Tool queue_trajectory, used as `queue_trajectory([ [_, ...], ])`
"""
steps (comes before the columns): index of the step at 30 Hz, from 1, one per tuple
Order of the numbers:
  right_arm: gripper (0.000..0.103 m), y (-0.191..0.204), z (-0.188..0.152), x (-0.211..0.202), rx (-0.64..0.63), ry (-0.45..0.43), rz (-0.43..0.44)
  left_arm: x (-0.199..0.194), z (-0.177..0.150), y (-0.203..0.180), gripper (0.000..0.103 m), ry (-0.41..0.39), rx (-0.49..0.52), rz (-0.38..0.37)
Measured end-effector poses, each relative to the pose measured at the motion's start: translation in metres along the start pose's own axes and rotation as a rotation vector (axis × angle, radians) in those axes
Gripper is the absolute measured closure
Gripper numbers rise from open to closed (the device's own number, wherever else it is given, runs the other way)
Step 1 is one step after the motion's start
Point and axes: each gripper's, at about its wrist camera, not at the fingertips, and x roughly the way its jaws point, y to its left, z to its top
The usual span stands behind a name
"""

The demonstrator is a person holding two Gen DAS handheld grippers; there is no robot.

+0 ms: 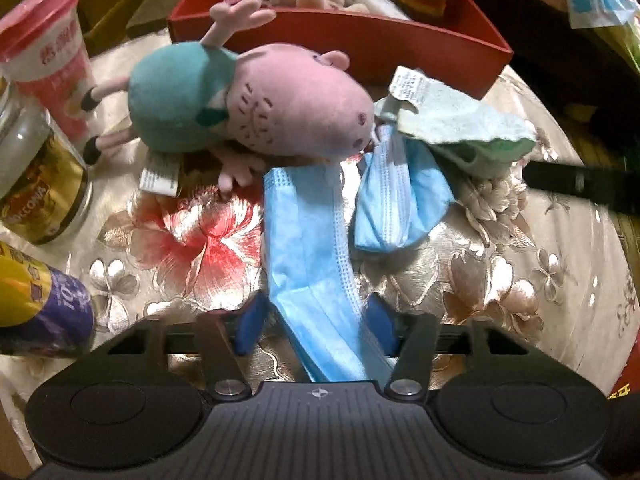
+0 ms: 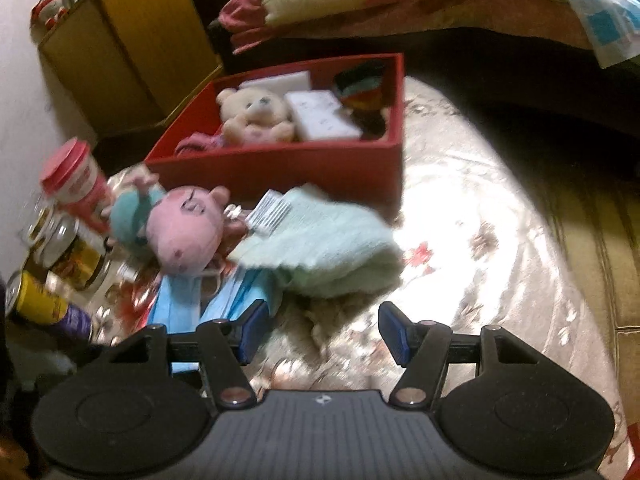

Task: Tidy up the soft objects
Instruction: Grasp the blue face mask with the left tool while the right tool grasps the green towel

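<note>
A pink-lidded plastic cup (image 1: 42, 54) is standing at the left of the floral satin surface (image 1: 520, 280). A glass jar with gold label (image 1: 38, 184) is sitting just beside it. A yellow-and-purple can (image 1: 38, 304) is lying nearer the camera. A yellow wooden cabinet (image 2: 132, 48) is standing behind.

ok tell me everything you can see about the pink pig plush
The pink pig plush is soft, fuzzy fabric: a long pink snout with stitched nostrils and whisker marks, a teal dress, thin pink arms with fingered hands, and pink legs ending in black shoes. A white tag hangs beneath it. It lies on its side on the floral tablecloth, just in front of the red box, with its snout against the green cloth and above the blue masks. Neither gripper touches it.
</note>
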Motion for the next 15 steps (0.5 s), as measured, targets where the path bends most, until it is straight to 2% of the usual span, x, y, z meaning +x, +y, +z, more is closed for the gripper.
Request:
queue_trajectory([
  [4,0.066,-0.01,0.015,-0.004,0.041,-0.034,0.0,-0.003,-0.002,0.001,0.078,0.008,-0.01,-0.052],
  [6,0.066,-0.012,0.022,-0.005,0.042,-0.043,-0.002,-0.008,-0.003,0.002,0.083,-0.001,-0.008,-0.066],
  [9,0.066,-0.009,0.031,0.001,0.026,-0.049,-0.008,-0.018,-0.004,0.007,0.086,-0.009,-0.018,-0.099],
  [15,0.066,0.001,0.043,0.028,-0.018,0.004,-0.018,-0.04,0.001,0.015,0.09,-0.053,-0.057,-0.17],
])
